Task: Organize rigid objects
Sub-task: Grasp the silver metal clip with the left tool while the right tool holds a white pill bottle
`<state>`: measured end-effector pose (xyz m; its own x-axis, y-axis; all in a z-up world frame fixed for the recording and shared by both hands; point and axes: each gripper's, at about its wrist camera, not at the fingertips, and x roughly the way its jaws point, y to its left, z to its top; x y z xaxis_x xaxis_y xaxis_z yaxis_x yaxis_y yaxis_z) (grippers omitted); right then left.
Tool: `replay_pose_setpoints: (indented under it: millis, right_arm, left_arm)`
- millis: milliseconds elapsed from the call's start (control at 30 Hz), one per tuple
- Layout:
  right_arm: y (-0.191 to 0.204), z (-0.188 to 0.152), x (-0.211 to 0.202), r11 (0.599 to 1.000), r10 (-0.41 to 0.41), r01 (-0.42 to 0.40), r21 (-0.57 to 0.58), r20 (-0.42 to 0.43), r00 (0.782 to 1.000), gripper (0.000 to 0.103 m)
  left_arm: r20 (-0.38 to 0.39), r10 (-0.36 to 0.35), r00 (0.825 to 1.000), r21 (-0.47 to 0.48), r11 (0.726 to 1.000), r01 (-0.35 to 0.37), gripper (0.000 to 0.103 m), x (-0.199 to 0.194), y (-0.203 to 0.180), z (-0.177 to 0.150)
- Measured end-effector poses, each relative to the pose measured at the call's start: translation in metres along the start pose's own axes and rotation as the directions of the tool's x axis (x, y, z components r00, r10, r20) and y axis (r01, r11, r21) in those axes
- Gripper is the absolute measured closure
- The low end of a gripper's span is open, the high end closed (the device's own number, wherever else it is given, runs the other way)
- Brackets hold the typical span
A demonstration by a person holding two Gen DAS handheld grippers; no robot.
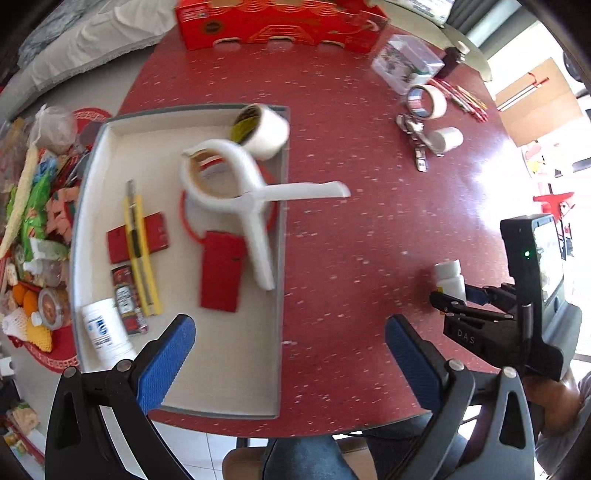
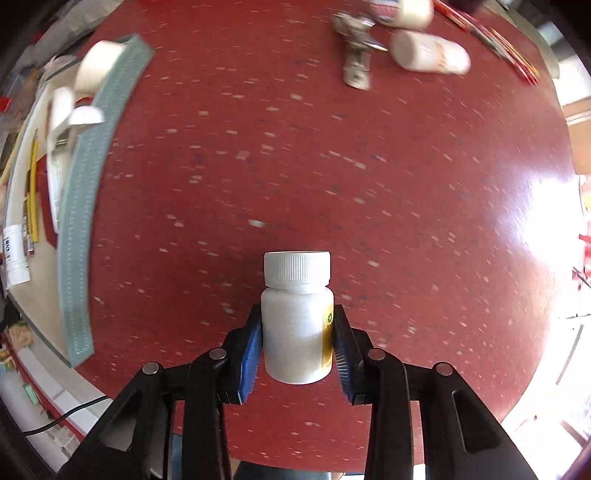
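My right gripper (image 2: 297, 343) is shut on a white pill bottle (image 2: 295, 321) with a ribbed cap, held above the red table (image 2: 332, 166); it also shows in the left wrist view (image 1: 450, 278). My left gripper (image 1: 291, 354) is open and empty above the near right edge of a grey tray (image 1: 281, 258). The tray holds a white clamp (image 1: 240, 192), a clear tape roll (image 1: 264, 131), a yellow utility knife (image 1: 138, 251), red cards (image 1: 221, 269), a sachet (image 1: 125, 299) and a white bottle (image 1: 105, 328).
On the far right of the table lie tape rolls (image 1: 428, 101), a white tube (image 1: 447, 139), a metal clip (image 1: 415, 136), pencils (image 1: 469, 99) and a clear box (image 1: 406, 62). A red carton (image 1: 277, 22) stands at the back. Snacks and clutter (image 1: 33, 240) sit left of the tray.
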<state>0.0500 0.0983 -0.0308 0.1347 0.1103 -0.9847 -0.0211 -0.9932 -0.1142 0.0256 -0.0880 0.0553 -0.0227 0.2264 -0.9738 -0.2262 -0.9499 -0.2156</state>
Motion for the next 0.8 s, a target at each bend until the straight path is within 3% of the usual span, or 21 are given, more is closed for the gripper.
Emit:
replay_pose_setpoints:
  millis: [133, 267, 367, 467, 567, 667, 800]
  right_arm:
    - [-0.059, -0.016, 0.008, 0.993, -0.011, 0.014, 0.116, -0.025, 1.000, 0.066]
    - [-0.089, -0.024, 0.011, 0.983, 0.044, -0.041, 0.177, -0.014, 0.999, 0.066]
    - [-0.092, -0.023, 0.010, 0.988, 0.056, -0.054, 0.145, -0.009, 0.998, 0.066]
    - [-0.079, -0.032, 0.013, 0.991, 0.040, -0.039, 0.125, -0.006, 0.999, 0.066]
    - [-0.069, -0.046, 0.017, 0.987, 0.067, -0.067, 0.145, 0.001, 0.998, 0.066]
    - [-0.087, -0.048, 0.018, 0.982, 0.102, -0.102, 0.160, 0.005, 0.995, 0.066]
    - [-0.147, -0.033, 0.024, 0.973, 0.145, -0.144, 0.179, 0.010, 0.989, 0.066]
  left_arm:
    - [-0.023, -0.078, 0.997, 0.034, 0.996, 0.079, 0.000, 0.014, -0.057, 0.028]
    - [-0.017, -0.067, 0.998, 0.033, 0.997, 0.067, 0.000, 0.035, -0.100, 0.063]
    - [-0.020, -0.067, 0.998, -0.037, 0.997, 0.067, 0.000, 0.053, -0.113, 0.097]
    - [0.000, -0.021, 1.000, -0.110, 0.994, 0.021, 0.000, 0.068, -0.111, 0.133]
    - [-0.008, 0.042, 0.999, -0.120, 0.992, -0.043, 0.000, 0.085, -0.112, 0.160]
    - [-0.037, 0.104, 0.994, -0.093, 0.990, -0.107, 0.000, 0.105, -0.116, 0.174]
    - [-0.078, 0.139, 0.987, -0.103, 0.984, -0.147, 0.000, 0.125, -0.117, 0.183]
